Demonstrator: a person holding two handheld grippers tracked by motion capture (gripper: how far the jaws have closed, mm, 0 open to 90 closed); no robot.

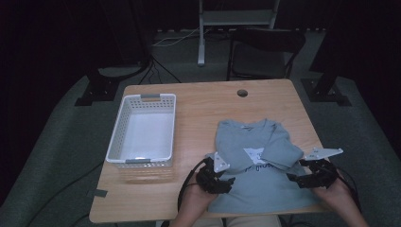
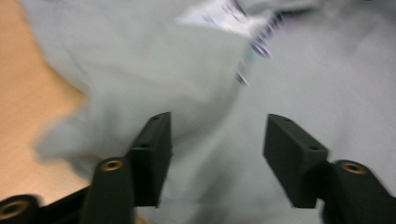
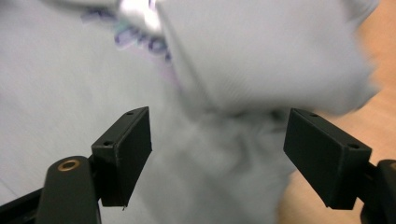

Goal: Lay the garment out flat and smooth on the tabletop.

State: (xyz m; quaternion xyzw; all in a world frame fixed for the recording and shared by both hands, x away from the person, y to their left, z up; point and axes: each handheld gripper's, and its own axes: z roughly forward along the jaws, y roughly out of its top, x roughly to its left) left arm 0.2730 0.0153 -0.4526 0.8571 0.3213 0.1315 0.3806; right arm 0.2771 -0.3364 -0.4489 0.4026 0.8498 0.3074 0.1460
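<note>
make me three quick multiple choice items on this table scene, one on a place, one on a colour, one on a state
1. Where is the basket relative to the t-shirt?
A. to its left
B. on top of it
C. to its right

2. What colour is the t-shirt?
A. red
B. pale grey-blue
C. black

3. How do the jaws of the left tool and right tool stand?
A. both open
B. both shut on the t-shirt
C. one open, one shut

Answers:
1 A, the high view has it left of the t-shirt.
2 B, the cloth is pale grey-blue in every view.
3 A, both gripper views show jaws spread apart above the cloth.
</note>
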